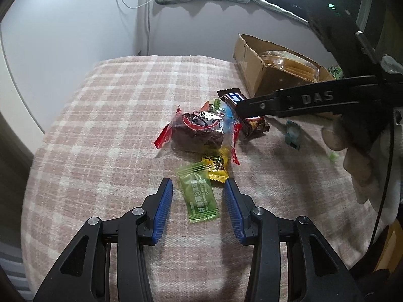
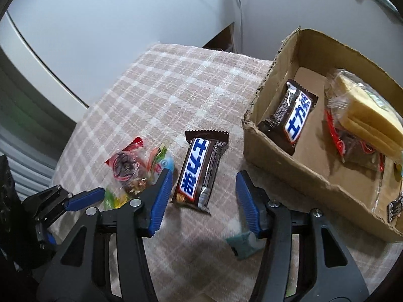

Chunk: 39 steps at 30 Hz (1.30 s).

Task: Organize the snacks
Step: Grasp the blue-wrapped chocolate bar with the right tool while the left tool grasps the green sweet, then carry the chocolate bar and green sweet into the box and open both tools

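Fingers (image 1: 163, 201) of left gripper (image 1: 199, 188) gaping wide, gripping nothing, green sachet (image 1: 199, 197) lying between them. Right wrist view: right gripper (image 2: 204, 186) spreading wide, empty, chocolate bar (image 2: 199, 168) lying between fingers; cardboard box (image 2: 267, 141) sitting beyond right finger, holding second bar (image 2: 294, 115) and wrapped cake (image 2: 367, 115).

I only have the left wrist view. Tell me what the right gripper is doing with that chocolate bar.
Observer: The right gripper is open, one finger on each side of the chocolate bar, not closed on it.
Operator: Report what's in the box besides the yellow cake.
Observer: A second chocolate bar lies inside the cardboard box, by the wall nearest the loose bar.
Operator: Go on.
Observer: A dark red-wrapped snack sits partly under the yellow cake.
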Each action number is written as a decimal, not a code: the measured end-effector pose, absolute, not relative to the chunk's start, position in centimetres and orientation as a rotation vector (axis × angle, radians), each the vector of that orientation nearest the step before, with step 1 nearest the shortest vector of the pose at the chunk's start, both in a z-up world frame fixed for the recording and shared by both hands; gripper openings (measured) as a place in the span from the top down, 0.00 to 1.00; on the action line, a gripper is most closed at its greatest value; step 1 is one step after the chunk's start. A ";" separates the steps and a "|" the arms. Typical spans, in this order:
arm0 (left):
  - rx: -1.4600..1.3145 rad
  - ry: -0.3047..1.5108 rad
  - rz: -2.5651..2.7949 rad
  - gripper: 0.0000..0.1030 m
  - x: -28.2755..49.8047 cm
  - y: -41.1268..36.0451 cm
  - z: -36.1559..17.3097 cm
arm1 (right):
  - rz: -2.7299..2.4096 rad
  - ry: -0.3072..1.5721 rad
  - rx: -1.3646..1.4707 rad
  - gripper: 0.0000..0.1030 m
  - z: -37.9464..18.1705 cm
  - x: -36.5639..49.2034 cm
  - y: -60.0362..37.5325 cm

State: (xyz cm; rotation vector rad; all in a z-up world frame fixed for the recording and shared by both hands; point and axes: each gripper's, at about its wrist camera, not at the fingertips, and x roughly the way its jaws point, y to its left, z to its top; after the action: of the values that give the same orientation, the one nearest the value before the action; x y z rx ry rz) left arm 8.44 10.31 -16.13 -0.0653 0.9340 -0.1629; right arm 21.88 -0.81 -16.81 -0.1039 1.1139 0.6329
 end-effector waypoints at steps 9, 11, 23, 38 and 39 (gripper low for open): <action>-0.055 0.933 -0.166 0.76 8.2 10.2 -16.1 | 0.647 1.142 -0.115 0.68 -17.6 22.4 0.3; -0.053 0.935 -0.171 0.78 7.9 10.2 -16.1 | 0.650 1.146 -0.119 0.68 -17.5 22.2 0.3; -0.032 0.936 -0.159 0.80 7.7 10.2 -16.1 | 0.661 1.152 -0.144 0.68 -17.5 20.8 0.3; -0.074 0.846 -0.176 0.80 5.8 9.9 -12.7 | 0.697 1.105 -0.095 0.68 -15.3 18.0 -2.5; -0.074 0.838 -0.180 0.80 5.8 9.7 -12.4 | 0.698 1.099 -0.094 0.68 -15.0 17.7 -2.8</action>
State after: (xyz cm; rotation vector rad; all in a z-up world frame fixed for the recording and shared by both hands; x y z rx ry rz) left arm 5.79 9.71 -12.36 -0.0745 0.8381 -0.1801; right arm 17.70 -2.78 -14.96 -0.0942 1.0985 0.6982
